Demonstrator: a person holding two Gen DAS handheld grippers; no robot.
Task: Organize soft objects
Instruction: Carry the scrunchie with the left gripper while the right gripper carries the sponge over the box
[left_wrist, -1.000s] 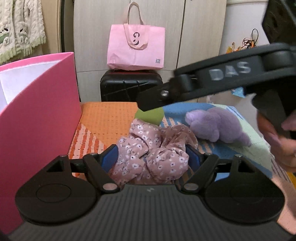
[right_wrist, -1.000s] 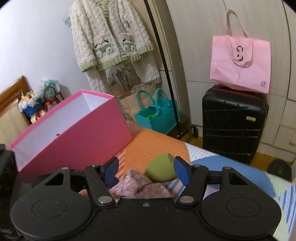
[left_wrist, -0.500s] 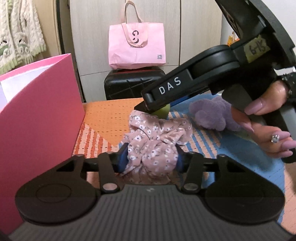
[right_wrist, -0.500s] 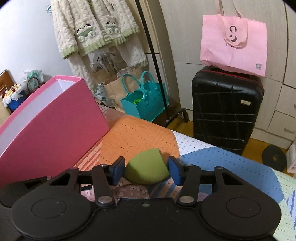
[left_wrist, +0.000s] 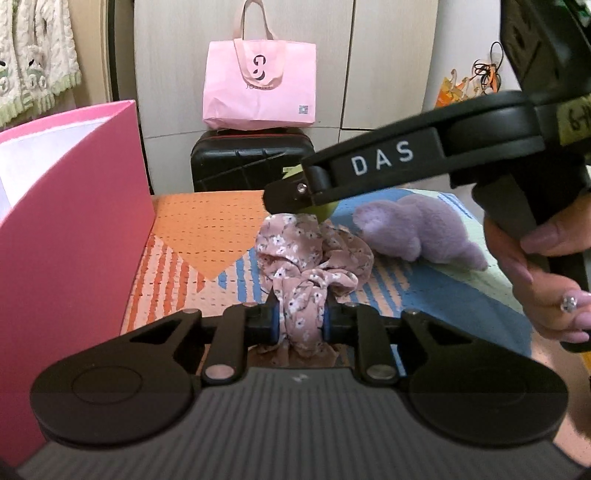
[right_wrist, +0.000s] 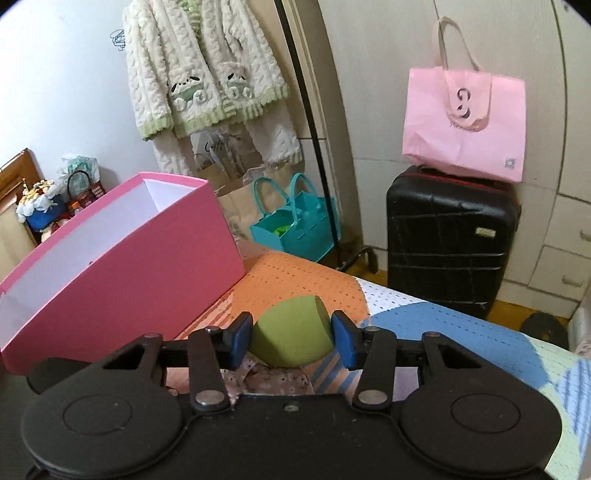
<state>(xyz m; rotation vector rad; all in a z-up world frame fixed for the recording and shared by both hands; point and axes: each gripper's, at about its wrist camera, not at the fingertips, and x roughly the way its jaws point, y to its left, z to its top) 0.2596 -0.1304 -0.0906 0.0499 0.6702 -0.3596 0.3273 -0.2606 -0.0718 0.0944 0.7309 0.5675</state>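
My left gripper (left_wrist: 298, 320) is shut on a pink floral scrunchie (left_wrist: 314, 254) that lies on the patterned mat (left_wrist: 207, 229). My right gripper (right_wrist: 291, 338) is shut on a green makeup sponge (right_wrist: 291, 341), its blue pads touching both sides. In the left wrist view the right gripper (left_wrist: 295, 195) reaches in from the right above the scrunchie, with a sliver of the sponge (left_wrist: 325, 212) under it. A purple plush toy (left_wrist: 417, 230) lies to the right of the scrunchie. An open pink box (left_wrist: 66, 236) stands at the left; it also shows in the right wrist view (right_wrist: 122, 254).
A black suitcase (right_wrist: 450, 240) with a pink tote bag (right_wrist: 465, 129) on top stands beyond the mat. A teal bag (right_wrist: 291, 225) and a coat rack with fluffy clothing (right_wrist: 207, 77) stand behind the box. A hand (left_wrist: 546, 280) holds the right gripper's handle.
Both grippers have closed: the left one from wide open onto the scrunchie, the right one onto the green sponge. The right gripper has come down over the sponge.
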